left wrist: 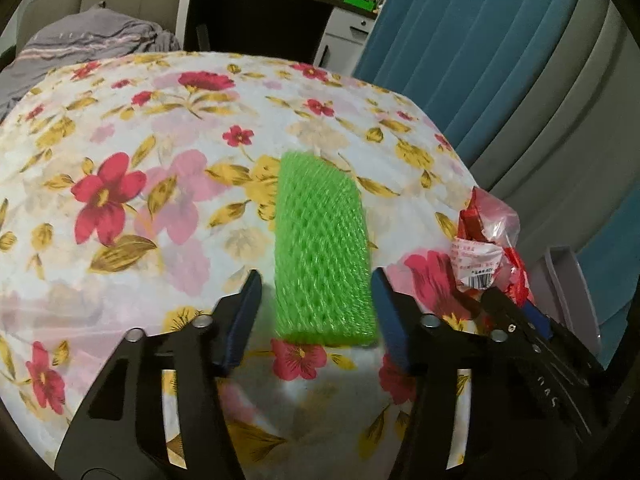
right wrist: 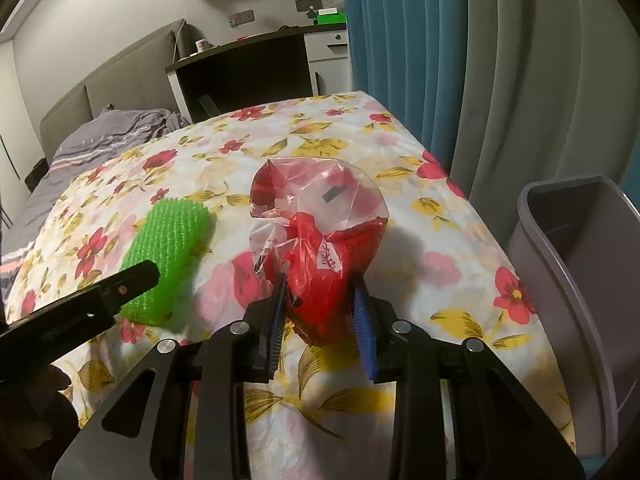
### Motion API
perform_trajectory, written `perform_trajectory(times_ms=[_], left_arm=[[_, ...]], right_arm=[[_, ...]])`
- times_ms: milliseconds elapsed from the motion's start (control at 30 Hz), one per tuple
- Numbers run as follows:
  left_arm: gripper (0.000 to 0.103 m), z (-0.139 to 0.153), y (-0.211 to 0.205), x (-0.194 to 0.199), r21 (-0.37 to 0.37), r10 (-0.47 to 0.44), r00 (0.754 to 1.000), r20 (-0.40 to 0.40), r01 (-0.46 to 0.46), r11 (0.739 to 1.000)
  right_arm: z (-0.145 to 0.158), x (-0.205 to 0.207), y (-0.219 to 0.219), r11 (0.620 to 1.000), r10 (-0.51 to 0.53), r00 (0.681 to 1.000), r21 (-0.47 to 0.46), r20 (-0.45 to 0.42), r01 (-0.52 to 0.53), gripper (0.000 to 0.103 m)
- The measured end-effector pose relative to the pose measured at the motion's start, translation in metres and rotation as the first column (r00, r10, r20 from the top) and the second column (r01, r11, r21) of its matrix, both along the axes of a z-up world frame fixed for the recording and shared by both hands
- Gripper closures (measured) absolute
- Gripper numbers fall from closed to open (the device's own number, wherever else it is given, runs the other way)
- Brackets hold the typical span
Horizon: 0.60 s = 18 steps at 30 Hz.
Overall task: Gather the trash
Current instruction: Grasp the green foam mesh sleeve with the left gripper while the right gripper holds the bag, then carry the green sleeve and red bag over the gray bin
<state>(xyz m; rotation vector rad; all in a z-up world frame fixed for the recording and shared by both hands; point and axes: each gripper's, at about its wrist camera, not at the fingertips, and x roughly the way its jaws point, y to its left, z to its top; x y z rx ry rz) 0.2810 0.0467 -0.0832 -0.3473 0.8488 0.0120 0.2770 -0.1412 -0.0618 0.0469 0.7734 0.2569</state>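
Observation:
A green foam net sleeve (left wrist: 324,248) lies on the floral bedspread (left wrist: 160,128). My left gripper (left wrist: 316,280) is open, its blue-padded fingers on either side of the sleeve's near end, not pressing it. A crumpled red and clear plastic wrapper (right wrist: 320,232) sits to the right of the sleeve (right wrist: 168,256). My right gripper (right wrist: 320,292) is shut on the wrapper's near end. In the left wrist view the wrapper (left wrist: 488,240) and the right gripper's fingers (left wrist: 516,320) show at the right edge.
A grey plastic bin (right wrist: 580,264) stands open beside the bed on the right, below the blue curtain (right wrist: 404,48). A grey blanket (right wrist: 104,136) lies at the far end of the bed. A dark desk (right wrist: 248,68) stands behind it.

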Motion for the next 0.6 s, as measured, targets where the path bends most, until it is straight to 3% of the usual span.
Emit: perform_trajectory(times_ms=[133, 200, 400, 600], left_arm=[[0.073, -0.001, -0.002, 0.0, -0.025, -0.022, 1.0, 0.004, 0.022, 0.999], [0.088, 0.001, -0.003, -0.002, -0.02, -0.031, 0.999, 0.016, 0.031, 0.999], [0.092, 0.016, -0.007, -0.016, -0.003, -0.05, 0.996, 0.07, 0.05, 0.999], [0.092, 0.049, -0.023, -0.053, 0.089, -0.078, 0.981, 0.178, 0.063, 0.994]], right_arm=[[0.001, -0.001, 0.0, 1.0, 0.001, 1.0, -0.002, 0.004, -0.001, 0.071], [0.001, -0.001, -0.001, 1.0, 0.001, 1.0, -0.003, 0.01, -0.001, 0.071], [0.004, -0.008, -0.003, 1.0, -0.002, 0.999, -0.017, 0.033, 0.003, 0.071], [0.023, -0.028, -0.018, 1.0, -0.006, 0.997, 0.009, 0.074, 0.005, 0.072]])
